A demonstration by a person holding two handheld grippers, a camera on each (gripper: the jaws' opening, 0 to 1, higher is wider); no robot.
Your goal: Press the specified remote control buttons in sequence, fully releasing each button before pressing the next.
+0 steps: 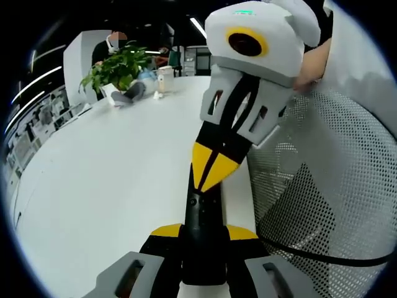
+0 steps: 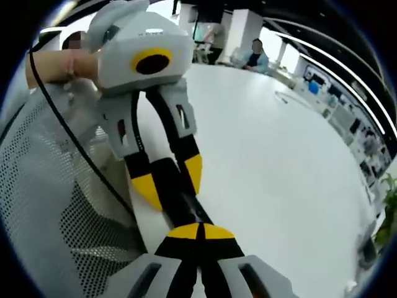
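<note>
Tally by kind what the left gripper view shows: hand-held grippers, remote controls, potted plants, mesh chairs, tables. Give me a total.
Hand-held gripper: 2 (left, right)
Remote control: 1
Potted plant: 1
Mesh chair: 1
Table: 1
Total: 6

Open-plan office. Big white table [image 1: 105, 186] with a potted plant [image 1: 118, 69] and a few small items at its far end, a mesh office chair [image 1: 329, 186] beside it, ceiling strip lights [image 1: 198, 26], and people seated in the background. Right gripper view adds white columns [image 2: 243, 28] and rows of desks [image 2: 347, 105].
</note>
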